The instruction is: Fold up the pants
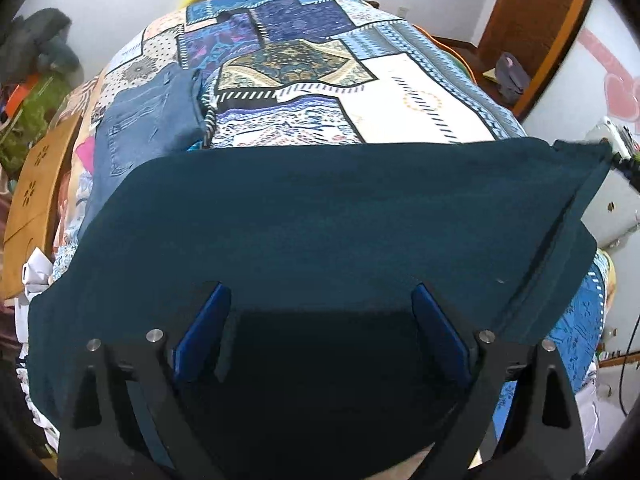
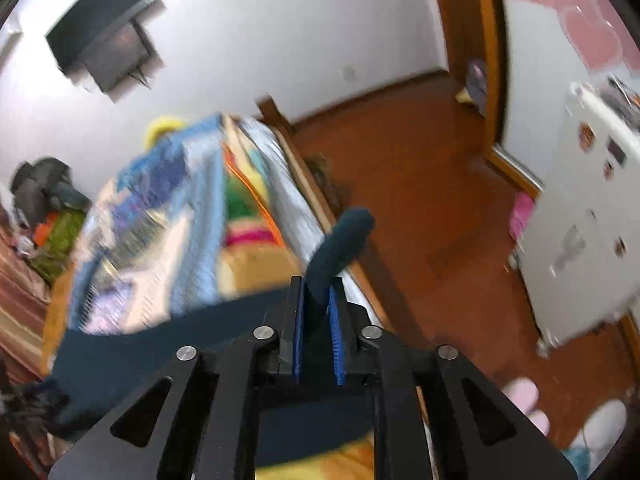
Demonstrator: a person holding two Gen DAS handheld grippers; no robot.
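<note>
Dark teal pants (image 1: 320,220) lie spread across the near part of a bed with a patchwork cover (image 1: 304,80). My left gripper (image 1: 320,300) is open, its blue pads (image 1: 208,328) wide apart just above the teal cloth. My right gripper (image 2: 318,292) is shut on an edge of the teal pants (image 2: 340,236), which sticks up between its blue pads; the rest of the cloth (image 2: 168,344) hangs to the left. In the left wrist view the pants' far right corner is lifted at the right gripper (image 1: 612,148). The right wrist view is blurred.
Folded blue jeans (image 1: 148,120) lie on the bed at the left. A wooden stool (image 1: 36,196) stands left of the bed. A white cabinet (image 2: 592,216), a wooden door frame (image 2: 480,40) and red-brown floor (image 2: 420,208) are to the right.
</note>
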